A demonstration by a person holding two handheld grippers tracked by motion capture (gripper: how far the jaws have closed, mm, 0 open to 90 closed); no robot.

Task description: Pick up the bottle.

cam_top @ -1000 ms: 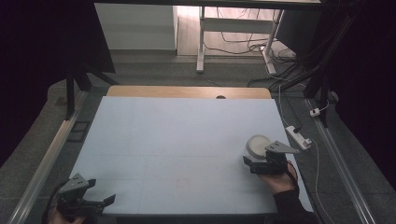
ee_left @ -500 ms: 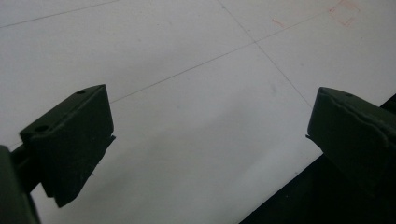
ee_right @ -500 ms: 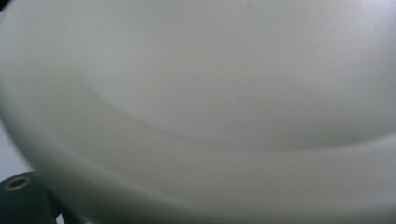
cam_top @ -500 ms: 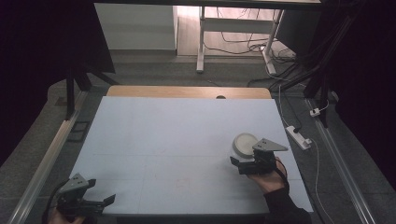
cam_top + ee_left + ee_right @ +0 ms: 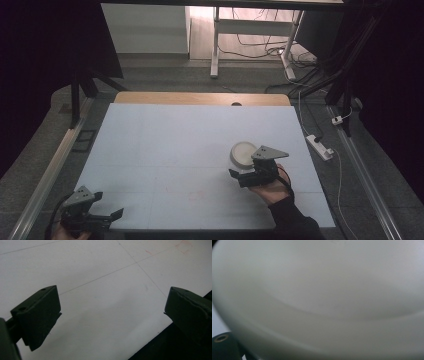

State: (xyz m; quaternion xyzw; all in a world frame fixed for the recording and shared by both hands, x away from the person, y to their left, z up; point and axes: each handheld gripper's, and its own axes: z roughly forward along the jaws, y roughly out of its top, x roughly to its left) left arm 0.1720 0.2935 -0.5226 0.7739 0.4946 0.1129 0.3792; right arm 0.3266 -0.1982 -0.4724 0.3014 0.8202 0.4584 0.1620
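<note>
One gripper, the right gripper (image 5: 243,176), is holding the white bowl (image 5: 243,154) just ahead of its hand, apparently clamped on the near rim and carrying it over the table (image 5: 165,145), with setting down left, while the left gripper (image 5: 111,216) is waiting open, well apart at the near edge.

My high view looks forward and down over the whole white table (image 5: 190,150) from its near side. My left gripper view sits low at the table's near left corner, facing across its surface (image 5: 105,297). My right gripper view is pressed close against the white bowl (image 5: 324,297), right of the table's middle (image 5: 242,154).
</note>
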